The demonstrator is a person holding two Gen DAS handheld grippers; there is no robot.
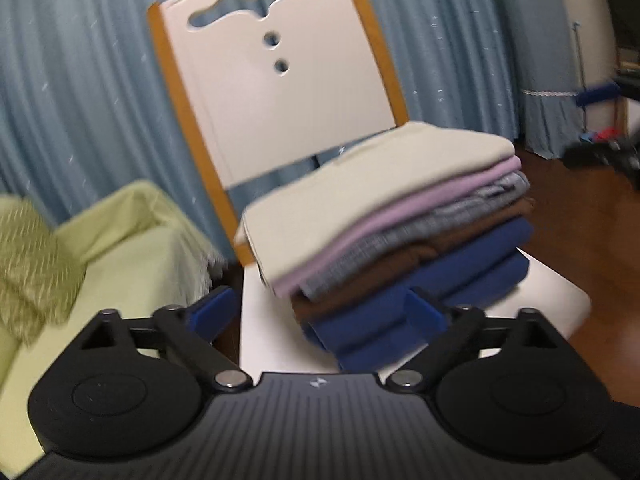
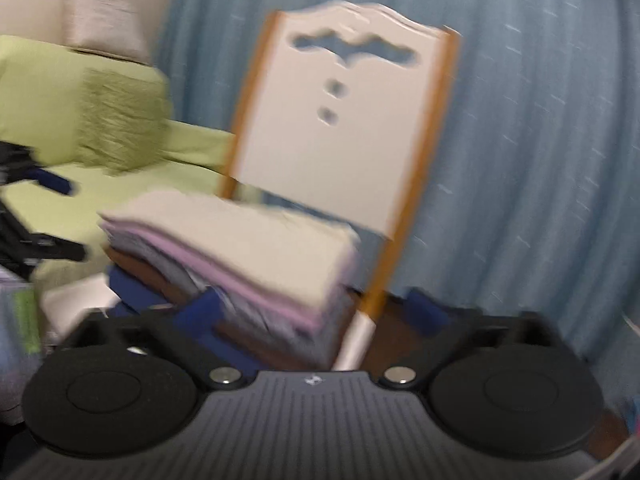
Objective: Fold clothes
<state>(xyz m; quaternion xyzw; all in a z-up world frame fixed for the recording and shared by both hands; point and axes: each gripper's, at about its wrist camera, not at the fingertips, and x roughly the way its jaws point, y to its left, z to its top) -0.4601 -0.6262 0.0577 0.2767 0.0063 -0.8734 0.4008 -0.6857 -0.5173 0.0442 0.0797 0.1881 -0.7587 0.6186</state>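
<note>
A neat stack of folded clothes (image 1: 384,220) sits on the chair seat (image 1: 552,292): cream on top, then lilac, grey check, brown, and what looks like navy at the bottom.

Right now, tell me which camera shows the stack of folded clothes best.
The left wrist view: the stack of folded clothes sits sharp on the chair seat, each layer distinct from cream top to navy bottom. The right wrist view shows the stack blurred, its lower layers partly hidden.

Both wrist views look slightly downward, close in, at the same chair (image 1: 276,80) and clothes stack (image 1: 384,216): left from its left-front, right from the right.
</note>
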